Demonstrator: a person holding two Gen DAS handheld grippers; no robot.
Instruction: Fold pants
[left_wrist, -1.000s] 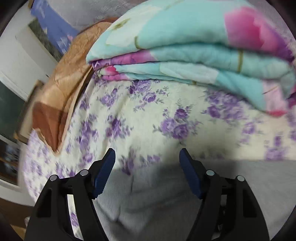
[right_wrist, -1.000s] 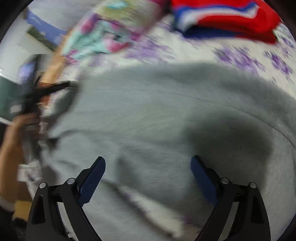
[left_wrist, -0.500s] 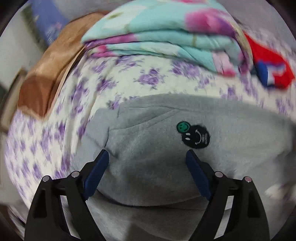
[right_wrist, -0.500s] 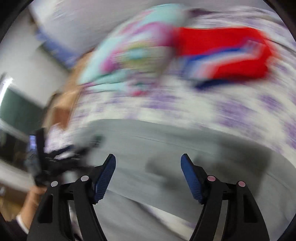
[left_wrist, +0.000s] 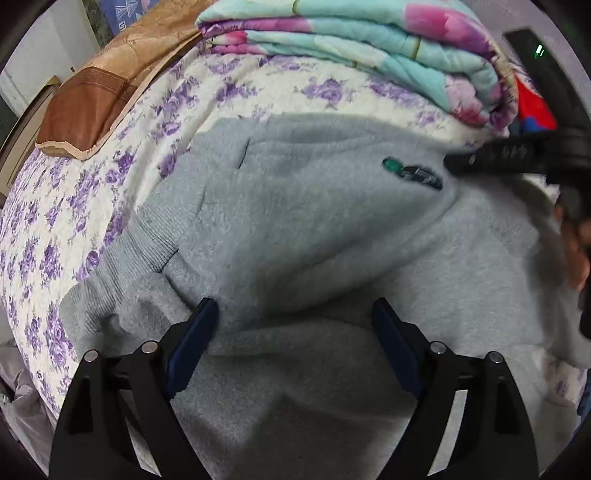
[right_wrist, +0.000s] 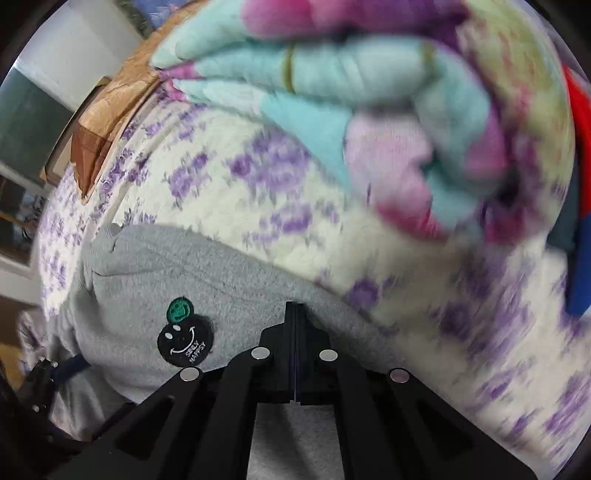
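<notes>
grey pants (left_wrist: 314, 229) lie on the bed (left_wrist: 110, 177). left gripper (left_wrist: 295, 328) is wide open over them, empty. right gripper (right_wrist: 295, 306) has just closed tight at their edge.

I count one pair of grey fleece pants (left_wrist: 295, 229), bearing two round embroidered patches (right_wrist: 184, 332) — one small green, one larger black. One folded turquoise-and-pink floral quilt (left_wrist: 369, 48) lies at the far side, one red-and-blue folded cloth (left_wrist: 533, 107) to its right, one brown quilted pillow (left_wrist: 96, 96) far left. Beneath everything, one cream bedspread with purple flowers (left_wrist: 92, 184). Two black grippers with blue pads — mine, left (left_wrist: 295, 325) and right (right_wrist: 295, 310).
</notes>
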